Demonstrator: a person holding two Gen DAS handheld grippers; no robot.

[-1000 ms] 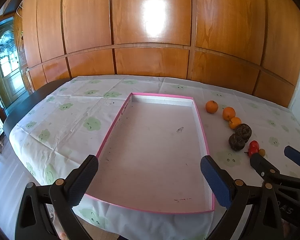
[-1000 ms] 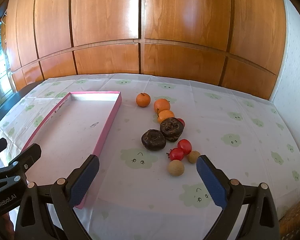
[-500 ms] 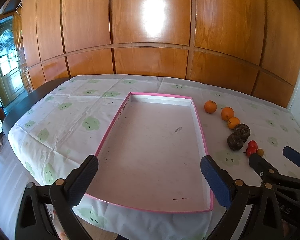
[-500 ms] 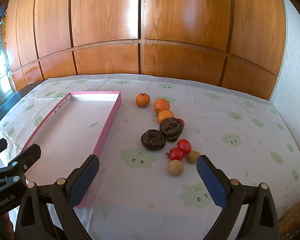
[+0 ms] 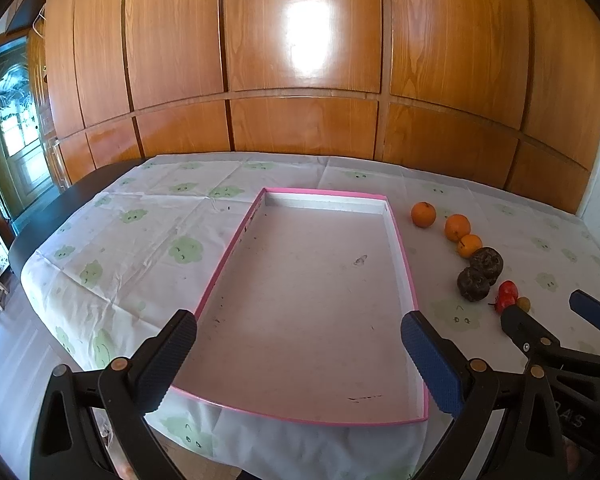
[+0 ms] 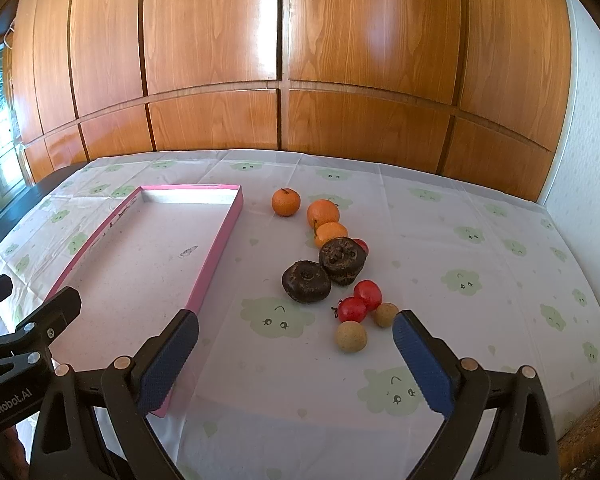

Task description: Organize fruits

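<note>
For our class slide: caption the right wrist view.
Open right gripper faces fruits beside the pink tray.

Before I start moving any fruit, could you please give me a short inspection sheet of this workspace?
Surface: table under a white tablecloth printed with green clouds.
Job's things: shallow pink-rimmed tray, no fruit in it; beside it on the cloth three oranges, two dark wrinkled fruits, three red fruits, two tan round fruits.
Clutter: nothing seen.
Grippers: left gripper and right gripper both open, holding nothing.
Cables: nothing seen.
Surroundings: wood-panelled wall; glazed door far left.
</note>
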